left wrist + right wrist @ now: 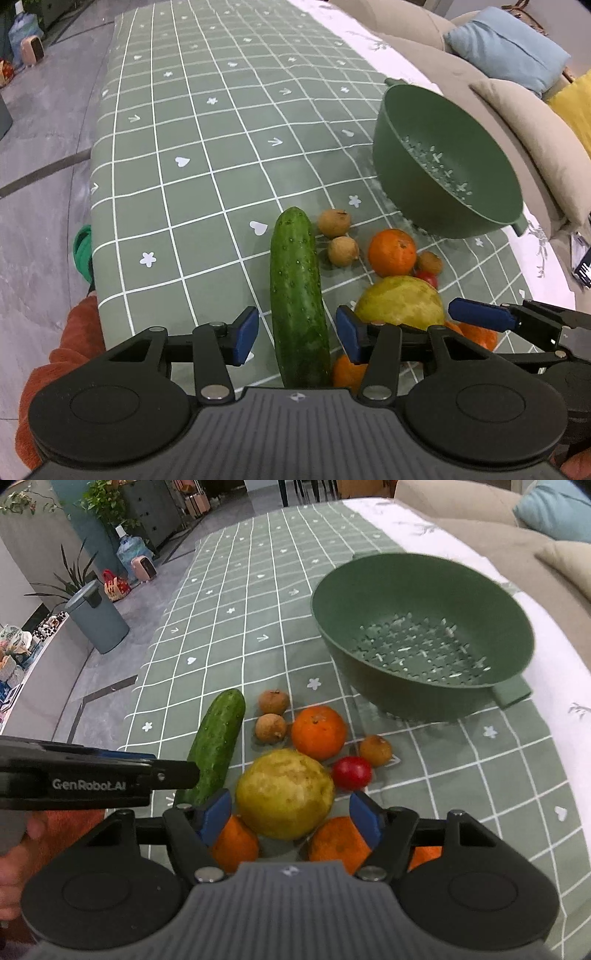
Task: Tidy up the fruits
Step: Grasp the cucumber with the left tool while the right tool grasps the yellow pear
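Observation:
A green cucumber (299,295) lies on the checked tablecloth between the open fingers of my left gripper (297,334), which is apart from it on both sides. A yellow-green pear-like fruit (284,794) sits between the open fingers of my right gripper (291,818). Around it lie oranges (319,732), a small red fruit (351,772) and three brown longans (273,701). An empty green colander (424,635) stands beyond the fruit. In the left wrist view the colander (443,162) is at the right. The cucumber also shows in the right wrist view (216,744).
The table (207,155) stretches far ahead under the green cloth. A beige sofa with cushions (517,110) runs along the right side. The table's left edge drops to a grey floor (40,147). A bin (98,618) and plants stand far left.

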Demonstrator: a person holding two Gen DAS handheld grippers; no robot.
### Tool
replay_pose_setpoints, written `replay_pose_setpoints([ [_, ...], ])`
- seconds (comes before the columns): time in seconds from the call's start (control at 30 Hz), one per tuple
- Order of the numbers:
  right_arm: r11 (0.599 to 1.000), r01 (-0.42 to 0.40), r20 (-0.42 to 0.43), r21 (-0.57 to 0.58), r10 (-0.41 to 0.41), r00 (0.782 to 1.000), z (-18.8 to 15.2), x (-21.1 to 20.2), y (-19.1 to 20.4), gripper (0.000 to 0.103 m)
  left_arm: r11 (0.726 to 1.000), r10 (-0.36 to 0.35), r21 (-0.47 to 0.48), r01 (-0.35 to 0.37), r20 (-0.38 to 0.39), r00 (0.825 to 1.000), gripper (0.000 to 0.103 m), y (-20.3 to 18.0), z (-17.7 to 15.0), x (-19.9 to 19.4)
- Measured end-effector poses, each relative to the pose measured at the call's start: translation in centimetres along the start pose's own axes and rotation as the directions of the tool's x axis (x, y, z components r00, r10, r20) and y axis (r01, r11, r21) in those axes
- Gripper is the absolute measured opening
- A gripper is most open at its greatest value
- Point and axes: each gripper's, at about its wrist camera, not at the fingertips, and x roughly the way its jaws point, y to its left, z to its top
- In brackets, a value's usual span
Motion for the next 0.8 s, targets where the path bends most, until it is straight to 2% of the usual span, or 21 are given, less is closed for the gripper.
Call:
replay_pose_setpoints([
  [0.3, 0.999, -0.037, -0.050, 0.027, 0.038, 0.998, 0.9, 1.9, -0.6, 0.065, 0.999, -0.027, -0.023, 0.026, -0.049, 0.998, 0.057, 0.2, 1.3, 2.4],
  [0.4, 0.997, -0.055, -0.061, 0.046, 0.058, 0.996, 1.0, 2.2, -0.7, 0.065, 0.999, -0.027, -0.030, 0.025, -0.062, 0.998, 0.053, 0.2, 1.5, 3.0],
  [0.47, 0.996, -0.062, -0.068, 0.060, 0.066, 0.995, 1.0, 2.5, -0.8, 0.065, 0.999, -0.023, -0.029, 0.022, -0.065, 0.998, 0.042, 0.2, 1.6, 3.2],
  [0.8, 0.998, -0.051, -0.053, 0.045, 0.053, 0.997, 1.0, 2.1, -0.5, 0.063, 0.999, -0.017, -0.036, 0.015, -0.046, 0.999, 0.040, 0.5, 1.0, 2.4],
])
